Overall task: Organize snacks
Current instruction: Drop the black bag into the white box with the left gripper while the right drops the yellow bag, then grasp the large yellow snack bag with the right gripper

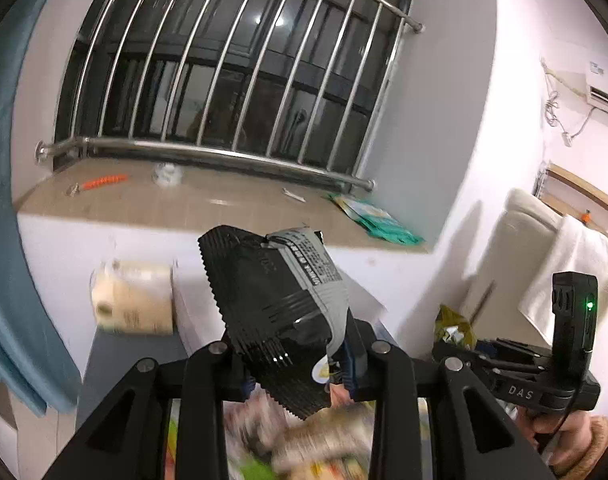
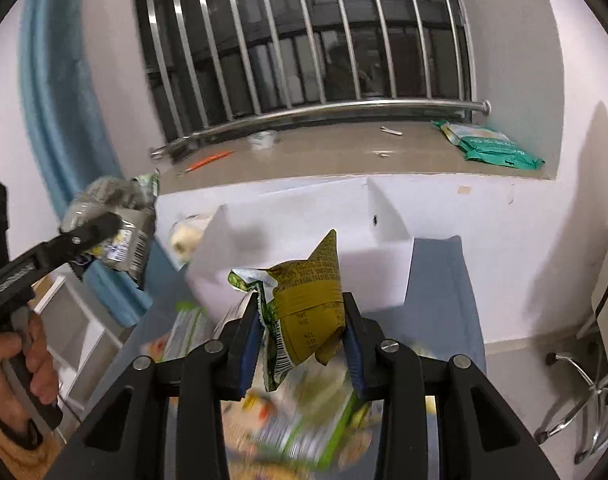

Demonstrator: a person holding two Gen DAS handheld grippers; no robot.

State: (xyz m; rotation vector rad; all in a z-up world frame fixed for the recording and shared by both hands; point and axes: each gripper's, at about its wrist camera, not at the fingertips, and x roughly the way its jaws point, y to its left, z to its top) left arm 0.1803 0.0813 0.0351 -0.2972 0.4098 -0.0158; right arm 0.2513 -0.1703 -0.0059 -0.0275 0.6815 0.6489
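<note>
Gripping a black and grey snack packet [image 1: 280, 312], the left gripper [image 1: 300, 368] has its blue-padded fingers closed narrowly on the packet's lower half, so the packet stands up above the blurred heap of snacks [image 1: 304, 444] on the table. Small print runs down the grey strip, too fine to read. Beside it, the right gripper [image 2: 304, 340] pinches an olive-yellow snack pouch [image 2: 307, 300], its jaws nearly together on the crumpled foil; a barcode and rows of tiny text show, none legible. White letters "DAS" [image 1: 520, 392] mark the right gripper's body in the left wrist view, and a green light [image 1: 590, 305] glows on its upright black module. A teal packet [image 2: 491, 146] lies on the window ledge [image 2: 323, 160]; its writing is unreadable.
</note>
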